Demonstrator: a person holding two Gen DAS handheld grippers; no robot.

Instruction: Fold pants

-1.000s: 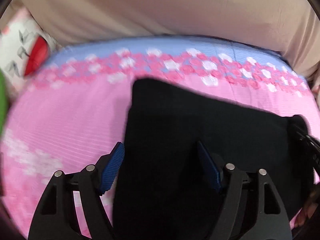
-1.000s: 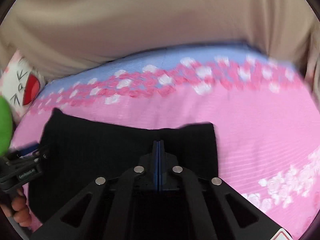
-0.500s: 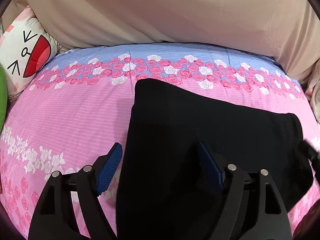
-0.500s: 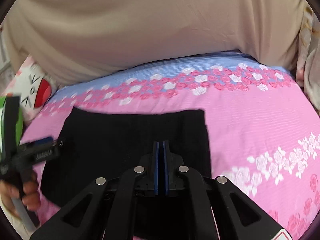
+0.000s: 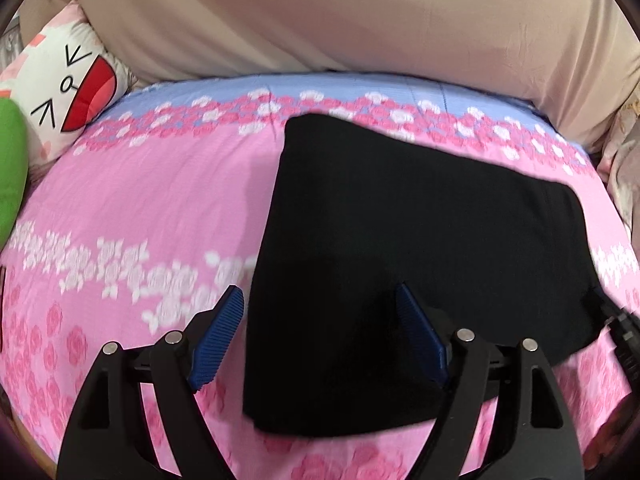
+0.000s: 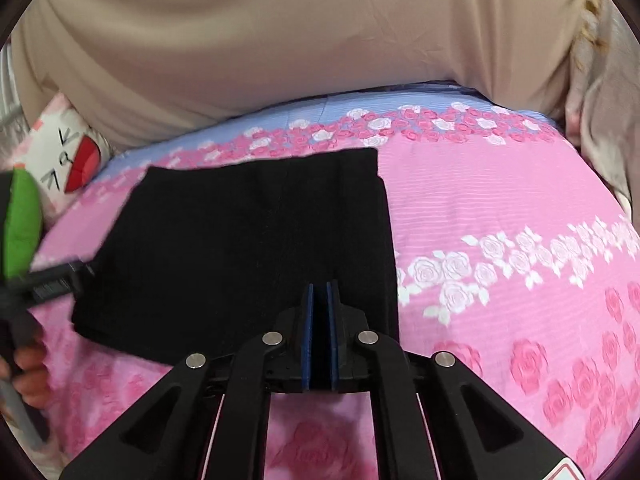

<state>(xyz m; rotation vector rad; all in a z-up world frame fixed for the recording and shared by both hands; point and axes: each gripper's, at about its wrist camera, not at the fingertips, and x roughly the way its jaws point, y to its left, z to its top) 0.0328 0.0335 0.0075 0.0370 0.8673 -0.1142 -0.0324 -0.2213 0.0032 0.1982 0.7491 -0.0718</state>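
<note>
The black pants [image 5: 400, 240] lie folded into a flat rectangle on the pink rose bedsheet [image 5: 140, 208]. My left gripper [image 5: 318, 292] hovers over their near left edge, jaws wide and still opening, nothing between them. One blue pad [image 5: 224, 332] is over the sheet, the other over the cloth. My right gripper [image 6: 320, 286] hangs above the near right part of the pants [image 6: 248, 240]. Its jaws are opening, a narrow gap shows and they grip nothing. In the right wrist view the left gripper [image 6: 52, 280] shows at the pants' left edge, held by a hand [image 6: 28, 364].
A white cartoon-face pillow [image 5: 68, 92] and a green plush [image 5: 10, 168] sit at the far left. A beige cover [image 5: 360, 16] rises behind the bed. Greyish fabric [image 6: 608, 140] bunches at the right edge.
Both grippers have pulled back from the pants, which now show more fully. The right jaws, pressed together before, now stand slightly apart.
</note>
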